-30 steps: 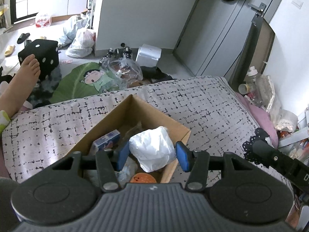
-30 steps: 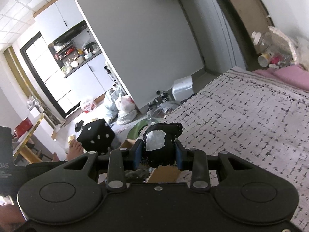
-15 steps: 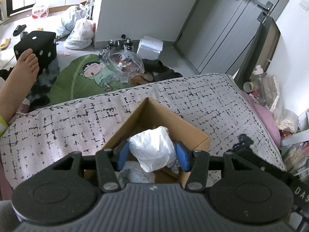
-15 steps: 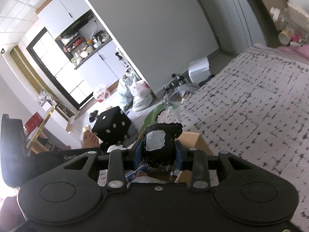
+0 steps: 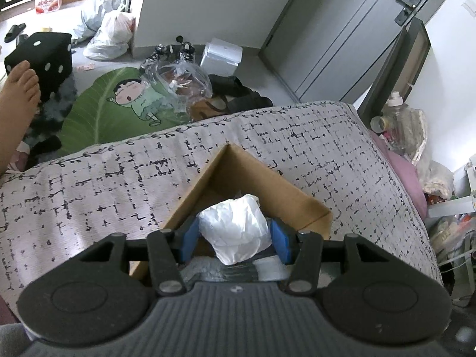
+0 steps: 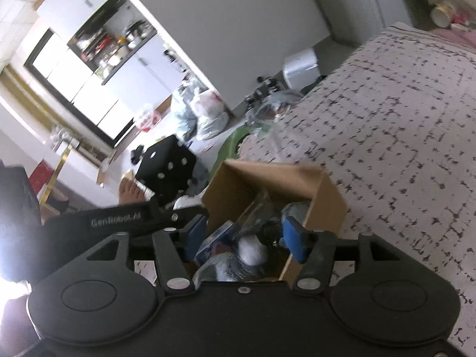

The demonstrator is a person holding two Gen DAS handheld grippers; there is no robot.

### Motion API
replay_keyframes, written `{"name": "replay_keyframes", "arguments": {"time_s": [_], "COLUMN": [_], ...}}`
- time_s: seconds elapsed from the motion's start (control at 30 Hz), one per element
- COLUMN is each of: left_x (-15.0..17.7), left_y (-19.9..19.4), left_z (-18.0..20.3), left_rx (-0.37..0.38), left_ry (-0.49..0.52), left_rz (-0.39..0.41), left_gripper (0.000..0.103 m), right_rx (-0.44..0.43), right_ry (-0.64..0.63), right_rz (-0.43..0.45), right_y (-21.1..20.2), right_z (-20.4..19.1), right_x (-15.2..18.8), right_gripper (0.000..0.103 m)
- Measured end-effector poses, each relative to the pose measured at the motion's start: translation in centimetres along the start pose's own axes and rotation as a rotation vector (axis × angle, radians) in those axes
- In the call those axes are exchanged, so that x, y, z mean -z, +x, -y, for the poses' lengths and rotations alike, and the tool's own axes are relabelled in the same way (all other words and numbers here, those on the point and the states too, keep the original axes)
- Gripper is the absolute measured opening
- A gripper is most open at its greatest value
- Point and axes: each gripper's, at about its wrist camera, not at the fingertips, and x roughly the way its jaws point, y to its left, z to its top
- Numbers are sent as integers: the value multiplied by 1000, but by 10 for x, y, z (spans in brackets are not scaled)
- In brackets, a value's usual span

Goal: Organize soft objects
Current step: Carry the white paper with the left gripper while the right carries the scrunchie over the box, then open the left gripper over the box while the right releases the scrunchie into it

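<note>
The left claw (image 5: 235, 239) is clamped on a crumpled white bundle (image 5: 233, 229), its blue pads (image 5: 189, 238) pressing into either side; the bundle looks like thin plastic or paper, creased all over, puffed at the top and tapering to a loose point at the bottom. It hangs over the open cardboard box (image 5: 269, 183), which sits on the bed (image 5: 89, 184) with its grey cover marked in broken black dashes. In the right wrist view the right claw (image 6: 248, 236) has its jaws apart, having just been opening, and nothing is pinched between its pads; it hovers over the same box (image 6: 325, 196). Inside lie a jumble of soft things: a black lacy item (image 6: 269, 232) just below the claw, a small white wad (image 6: 253, 250) beside it, a blue printed packet (image 6: 215, 239) and some clear crinkled plastic (image 6: 258, 205). The left gripper's dark body (image 6: 119, 215) reaches in from the left edge of that view. On the floor beyond the bed are a black dice-shaped cushion (image 5: 41, 56), a green leaf-shaped rug (image 5: 119, 104) with a cartoon figure, and a person's bare foot (image 5: 19, 89).
</note>
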Motion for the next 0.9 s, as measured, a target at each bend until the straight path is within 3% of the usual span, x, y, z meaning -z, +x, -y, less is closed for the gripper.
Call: {"name": "replay_keyframes", "arguments": {"time_s": [0.37, 0.67, 0.9], "left_x": [-1, -4, 3], "left_y": [23, 23, 13], "left_z": [9, 21, 29], "left_rx": [31, -48, -92], "left_ry": [23, 65, 86], "left_rz": [-61, -38, -35], "left_gripper": [52, 68, 72], "right_rx": [111, 109, 99], "right_ry": [108, 78, 61], "right_rz": [9, 5, 7], "right_y": [1, -3, -12], "right_z": [34, 30, 27], "right_x": [-8, -7, -4], "right_gripper": [58, 69, 75]}}
